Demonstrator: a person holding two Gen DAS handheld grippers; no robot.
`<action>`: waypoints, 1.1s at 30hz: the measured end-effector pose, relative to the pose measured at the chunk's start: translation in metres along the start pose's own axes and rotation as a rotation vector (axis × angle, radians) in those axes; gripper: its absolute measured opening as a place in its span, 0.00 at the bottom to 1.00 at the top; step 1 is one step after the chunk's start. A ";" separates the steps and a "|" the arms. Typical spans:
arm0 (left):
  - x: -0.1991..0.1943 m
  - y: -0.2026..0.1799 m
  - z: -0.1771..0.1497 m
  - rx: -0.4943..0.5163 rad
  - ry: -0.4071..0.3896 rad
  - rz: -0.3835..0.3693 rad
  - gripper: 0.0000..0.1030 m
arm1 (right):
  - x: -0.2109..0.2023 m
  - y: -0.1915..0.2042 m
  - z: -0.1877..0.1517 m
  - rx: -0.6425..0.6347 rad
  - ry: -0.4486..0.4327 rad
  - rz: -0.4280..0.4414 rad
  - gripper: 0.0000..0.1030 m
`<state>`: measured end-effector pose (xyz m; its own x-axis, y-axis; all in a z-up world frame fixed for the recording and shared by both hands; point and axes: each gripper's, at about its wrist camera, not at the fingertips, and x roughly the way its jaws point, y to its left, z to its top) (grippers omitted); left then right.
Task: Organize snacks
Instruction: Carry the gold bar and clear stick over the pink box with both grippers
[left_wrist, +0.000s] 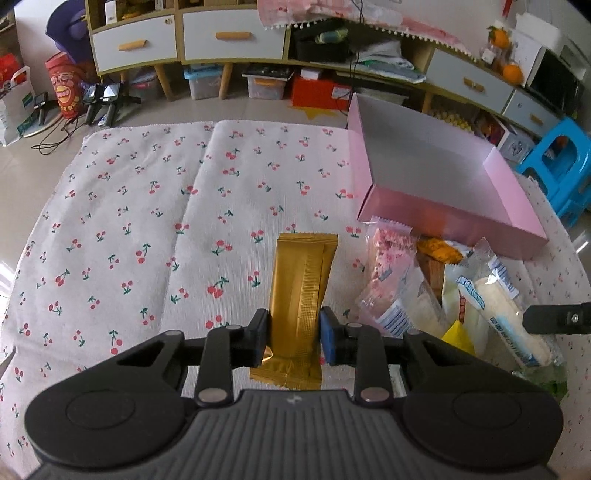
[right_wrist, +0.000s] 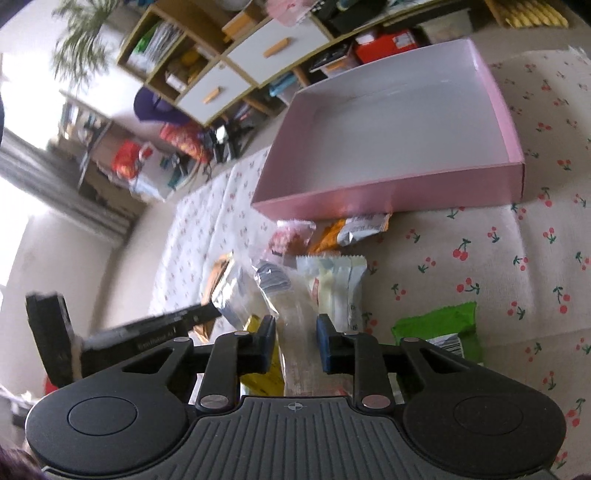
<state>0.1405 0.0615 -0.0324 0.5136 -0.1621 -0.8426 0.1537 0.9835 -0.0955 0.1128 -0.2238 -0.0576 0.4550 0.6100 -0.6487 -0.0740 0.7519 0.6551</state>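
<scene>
Right now the left claw (left_wrist: 293, 334) is clamped on a crinkly gold foil sachet (left_wrist: 301, 291), and the right claw (right_wrist: 295, 341) pinches a clear plastic snack packet (right_wrist: 295, 325) in the pile. Both lie on a ribbed cherry-print cloth (left_wrist: 147, 221) over the bench. Beyond, the shallow pink cardboard box (left_wrist: 436, 218) holds nothing; cluttered drawers (left_wrist: 232, 35) line the wall.

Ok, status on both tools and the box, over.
Left tool shut on gold packet. Right tool shut on clear-wrapped snack. Pink box empty, open. Snack pile sits right before it.
</scene>
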 end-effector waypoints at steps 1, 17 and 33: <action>0.000 0.000 0.001 -0.002 -0.002 0.000 0.26 | -0.001 -0.001 0.001 0.008 -0.006 -0.003 0.23; -0.010 -0.009 0.011 -0.039 -0.060 -0.026 0.26 | -0.017 -0.012 0.020 0.020 -0.112 -0.036 0.28; -0.010 -0.020 0.007 0.005 -0.052 -0.031 0.26 | 0.032 0.043 -0.038 -0.784 0.077 -0.304 0.65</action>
<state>0.1379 0.0425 -0.0182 0.5515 -0.1967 -0.8107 0.1746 0.9775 -0.1184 0.0903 -0.1620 -0.0653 0.4951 0.3468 -0.7966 -0.5653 0.8249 0.0078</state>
